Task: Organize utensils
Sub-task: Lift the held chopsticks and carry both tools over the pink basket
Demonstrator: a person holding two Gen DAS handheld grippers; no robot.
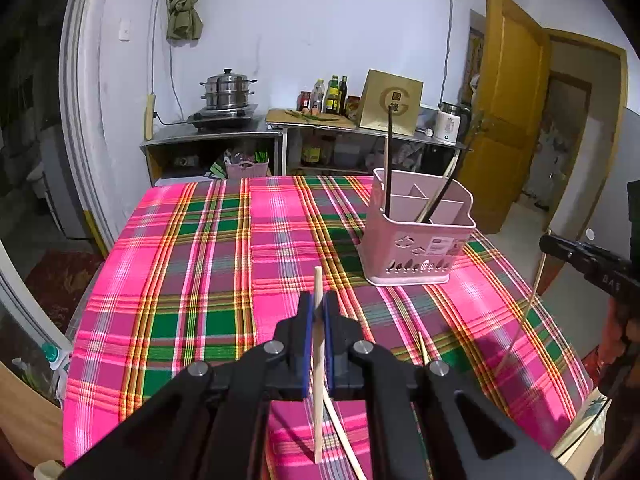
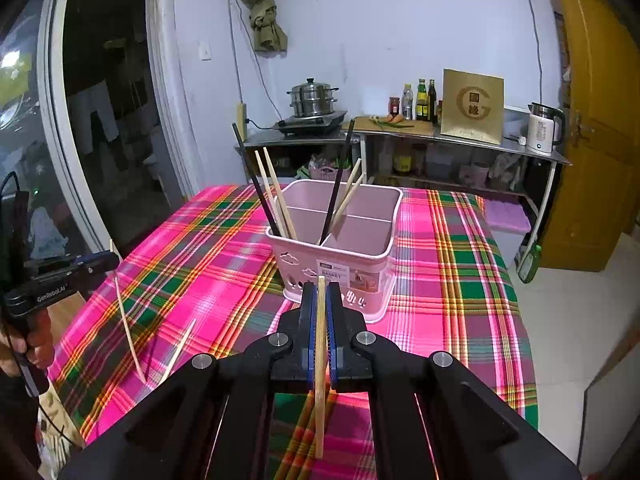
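Left gripper [image 1: 318, 308]: your jaws are pinched on a pale wooden chopstick [image 1: 318, 364], which stands nearly upright between the blue pads, its lower end hanging over the plaid tablecloth [image 1: 192, 240].
Loose sticks: another pale chopstick [image 2: 181, 347] appears to lie on the cloth near you; I judge it is left for later.
Pink caddy [image 1: 416, 240]: it stands toward the table's right half, already holding dark and pale chopsticks in two front compartments.
Right gripper [image 2: 321, 300]: you are clamped on a second wooden chopstick [image 2: 320, 364], just short of the caddy's front wall.
Doing it well: lift the lower tip above the rim, then lower it straight into a compartment, clear of the leaning sticks.
Edges: the caddy sits well inside the cloth's right edge.
Open room: the left half of the cloth is bare, so swing wide there.
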